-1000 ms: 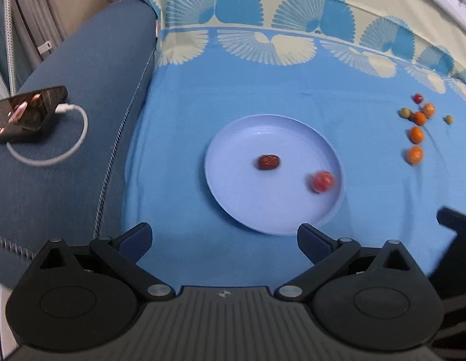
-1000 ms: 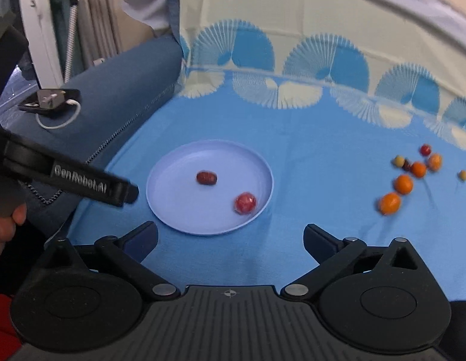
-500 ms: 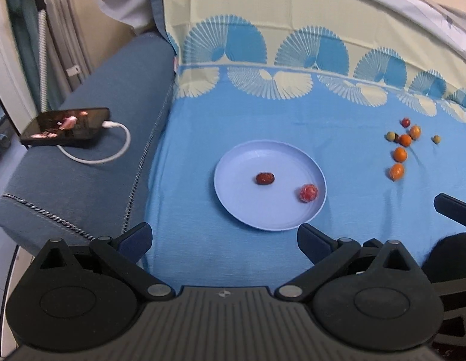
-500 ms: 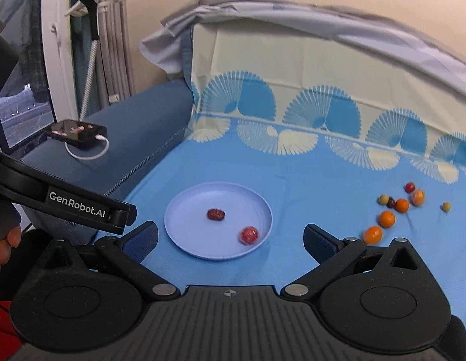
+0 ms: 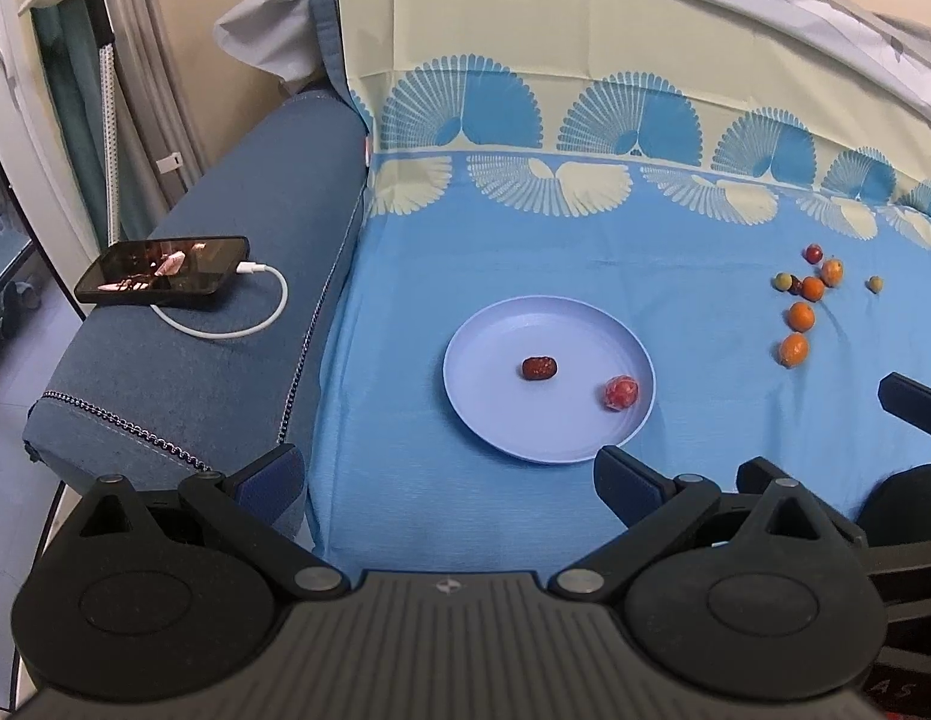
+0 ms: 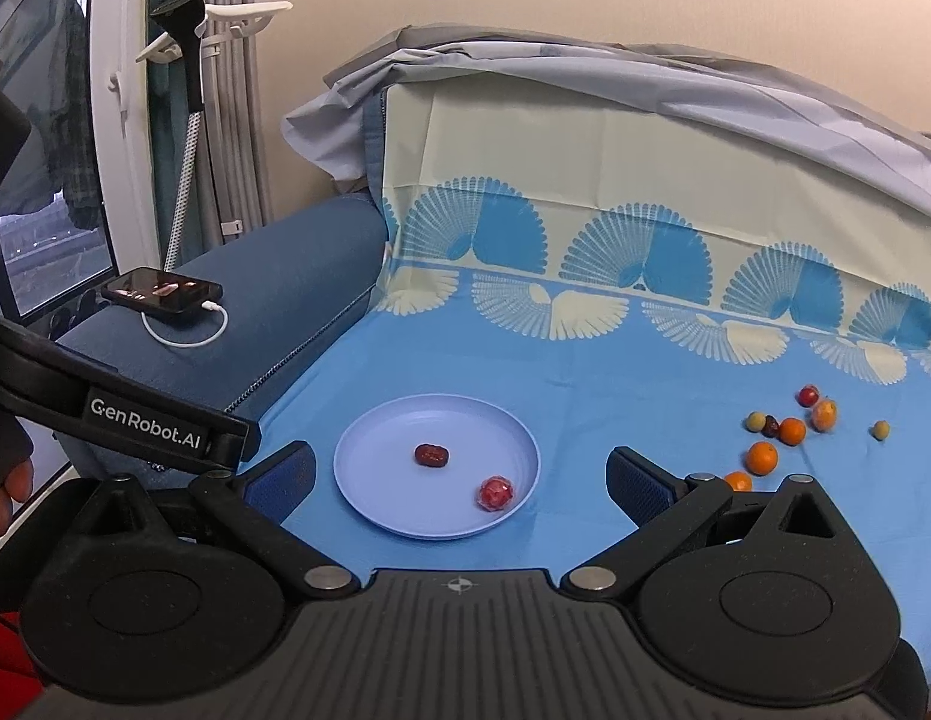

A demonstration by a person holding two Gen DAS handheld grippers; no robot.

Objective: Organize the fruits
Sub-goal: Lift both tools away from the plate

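Fruit lies in two groups on a blue fan-patterned cloth (image 5: 585, 252) draped over a sofa. A pale blue plate (image 5: 495, 414) holds a dark red date (image 5: 539, 368) near its middle and a red, mottled fruit (image 5: 620, 392) close to its right rim. Well to the right — apart from the plate — sits a loose cluster of small fruits (image 5: 807, 300): orange ones, a dark red one and a few greenish ones, all resting on the cloth.

Both claws hang above the near edge of the cloth, spread wide and gripping nothing. The left claw (image 5: 447, 480) frames the plate's near side, with part of the right tool visible at its right. The right claw (image 6: 459, 480) likewise frames the plate, and one orange fruit (image 6: 738, 481) peeks out behind its right finger (image 6: 636, 483).

On the sofa's blue armrest (image 5: 183, 372) a phone (image 5: 162, 270) lies with its screen lit, a white cable (image 5: 237, 324) plugged in.
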